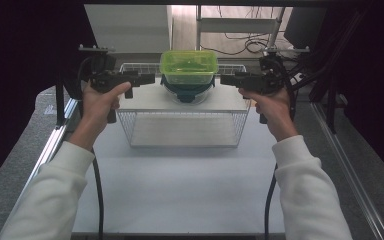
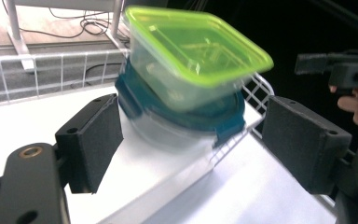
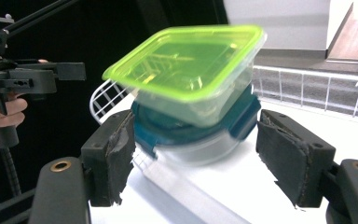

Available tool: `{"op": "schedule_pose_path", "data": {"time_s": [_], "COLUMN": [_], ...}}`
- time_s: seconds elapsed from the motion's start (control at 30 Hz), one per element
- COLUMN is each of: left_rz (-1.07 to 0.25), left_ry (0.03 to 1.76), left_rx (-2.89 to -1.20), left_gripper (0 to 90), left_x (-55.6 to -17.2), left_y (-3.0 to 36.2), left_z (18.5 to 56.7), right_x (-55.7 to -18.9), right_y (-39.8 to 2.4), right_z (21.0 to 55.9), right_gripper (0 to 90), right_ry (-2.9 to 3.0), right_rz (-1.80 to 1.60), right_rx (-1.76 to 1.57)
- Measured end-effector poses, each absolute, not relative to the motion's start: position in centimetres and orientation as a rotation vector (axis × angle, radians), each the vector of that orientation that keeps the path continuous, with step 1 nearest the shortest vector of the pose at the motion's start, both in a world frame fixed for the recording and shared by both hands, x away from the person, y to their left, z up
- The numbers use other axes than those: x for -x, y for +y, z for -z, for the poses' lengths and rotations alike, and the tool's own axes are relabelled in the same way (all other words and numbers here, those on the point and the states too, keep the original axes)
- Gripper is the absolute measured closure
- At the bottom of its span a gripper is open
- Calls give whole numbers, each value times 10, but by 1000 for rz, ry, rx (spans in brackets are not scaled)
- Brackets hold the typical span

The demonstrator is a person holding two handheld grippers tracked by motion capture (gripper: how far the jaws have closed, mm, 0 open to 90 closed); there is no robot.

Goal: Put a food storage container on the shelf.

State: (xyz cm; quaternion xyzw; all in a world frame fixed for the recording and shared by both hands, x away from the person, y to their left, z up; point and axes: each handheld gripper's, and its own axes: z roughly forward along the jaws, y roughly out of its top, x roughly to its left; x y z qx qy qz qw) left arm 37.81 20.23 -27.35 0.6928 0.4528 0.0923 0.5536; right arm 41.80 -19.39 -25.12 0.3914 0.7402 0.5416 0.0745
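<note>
A clear box with a lime-green lid (image 1: 188, 65) sits on a round clear container with a teal lid (image 1: 187, 92). The stack stands on a white board (image 1: 150, 102) laid over a wire basket (image 1: 180, 127). My left gripper (image 1: 147, 79) hangs just left of the stack and my right gripper (image 1: 225, 78) just right of it, both pointing inward and apart from it. In the left gripper view the open left gripper (image 2: 198, 144) frames the green-lidded box (image 2: 196, 51) and the teal-lidded container (image 2: 186, 119). The open right gripper (image 3: 198, 154) frames the same stack (image 3: 191, 60), untouched.
The basket stands at the back middle of a white table (image 1: 180, 190) with metal rails along both sides. Behind it are a white cabinet (image 1: 130, 25), a metal frame and loose cables on the floor. Dark curtains close in left and right.
</note>
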Motion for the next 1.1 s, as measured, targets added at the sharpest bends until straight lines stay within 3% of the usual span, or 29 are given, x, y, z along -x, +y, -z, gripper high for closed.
{"op": "schedule_pose_path", "data": {"time_s": [0.4,0.7,1.1], "left_rz": [-236,-319,-284], "left_ry": [1035,1035,1089], "left_rx": [-1706,-1760,-1834], "left_gripper": [194,188,197], "left_x": [-303,-263,-237], "left_y": [205,195,186], "left_z": [306,369,456], "right_x": [-357,-314,-285], "right_y": [-216,-246,-269], "right_z": [282,342,425], "right_gripper": [247,244,243], "right_ry": [2220,2226,2221], "right_rz": [-1579,-1566,-1556], "right_rx": [-1052,-1047,-1194]}}
